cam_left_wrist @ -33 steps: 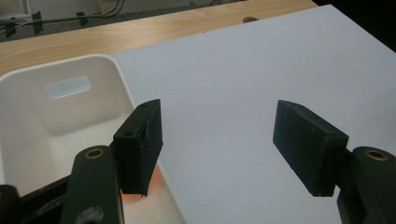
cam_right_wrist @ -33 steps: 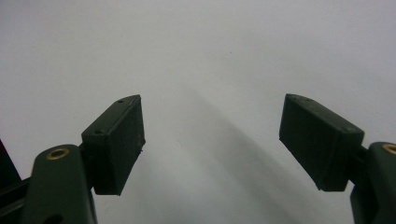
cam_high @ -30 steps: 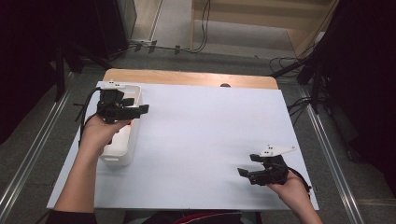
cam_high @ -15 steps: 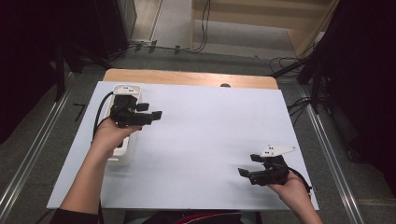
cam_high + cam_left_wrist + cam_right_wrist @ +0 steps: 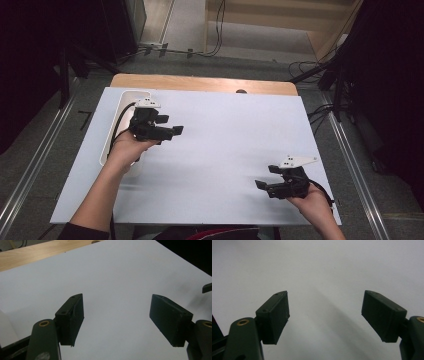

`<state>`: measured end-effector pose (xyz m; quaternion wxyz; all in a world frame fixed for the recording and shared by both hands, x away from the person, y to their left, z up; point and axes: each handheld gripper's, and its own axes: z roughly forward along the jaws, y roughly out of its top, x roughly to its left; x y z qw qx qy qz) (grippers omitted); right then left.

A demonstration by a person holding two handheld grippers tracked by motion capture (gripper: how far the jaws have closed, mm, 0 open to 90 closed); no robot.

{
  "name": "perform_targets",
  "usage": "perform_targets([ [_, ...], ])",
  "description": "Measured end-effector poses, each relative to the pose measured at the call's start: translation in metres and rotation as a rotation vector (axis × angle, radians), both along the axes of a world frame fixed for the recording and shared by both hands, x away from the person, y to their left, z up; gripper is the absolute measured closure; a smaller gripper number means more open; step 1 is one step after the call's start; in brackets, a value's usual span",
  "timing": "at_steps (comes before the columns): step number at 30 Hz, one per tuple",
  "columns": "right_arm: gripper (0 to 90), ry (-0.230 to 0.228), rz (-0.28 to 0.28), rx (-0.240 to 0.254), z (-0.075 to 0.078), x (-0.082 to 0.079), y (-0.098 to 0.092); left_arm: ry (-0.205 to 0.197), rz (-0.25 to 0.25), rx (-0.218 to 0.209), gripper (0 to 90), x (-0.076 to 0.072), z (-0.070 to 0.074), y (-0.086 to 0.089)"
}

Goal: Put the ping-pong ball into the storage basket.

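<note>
White sheet [image 5: 225, 150] covers the wooden table [image 5: 200, 83]; grey floor around; both hand-held grippers [image 5: 176, 131] [image 5: 260, 184] released, empty

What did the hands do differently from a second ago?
The left gripper has slid away from the white tray toward the middle of the white table. Its jaws have just been opening, and nothing is between them. The tray lies at the table's left edge as before. The right gripper stayed where it was, near the front right corner, open and empty.
</note>
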<state>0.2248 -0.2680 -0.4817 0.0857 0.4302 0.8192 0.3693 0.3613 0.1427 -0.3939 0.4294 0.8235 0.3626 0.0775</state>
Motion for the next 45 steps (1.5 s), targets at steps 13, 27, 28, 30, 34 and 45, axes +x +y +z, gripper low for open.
perform_targets([
  [13,20.7,-0.012,0.007,-0.003,0.0,0.0,-0.001,0.008,-0.012,-0.032,27.0,-0.007,-0.008,0.001],
  [27,20.7,-0.007,0.007,-0.004,0.0,0.0,0.0,-0.012,-0.019,0.022,27.0,-0.021,-0.018,-0.003],
  [28,20.7,-0.007,0.008,-0.005,0.0,0.0,0.0,-0.009,-0.022,0.019,27.0,-0.022,-0.018,-0.003],
  [30,20.7,-0.007,0.007,-0.005,0.0,0.0,0.0,-0.007,-0.03,0.014,27.0,-0.025,-0.019,-0.003],
  [34,20.7,-0.006,0.006,-0.005,0.0,0.0,0.001,-0.01,-0.034,0.003,27.0,-0.029,-0.021,-0.004],
  [45,20.7,-0.002,0.008,-0.009,0.0,0.0,0.001,-0.024,-0.059,-0.005,26.9,-0.041,-0.025,-0.002],
])
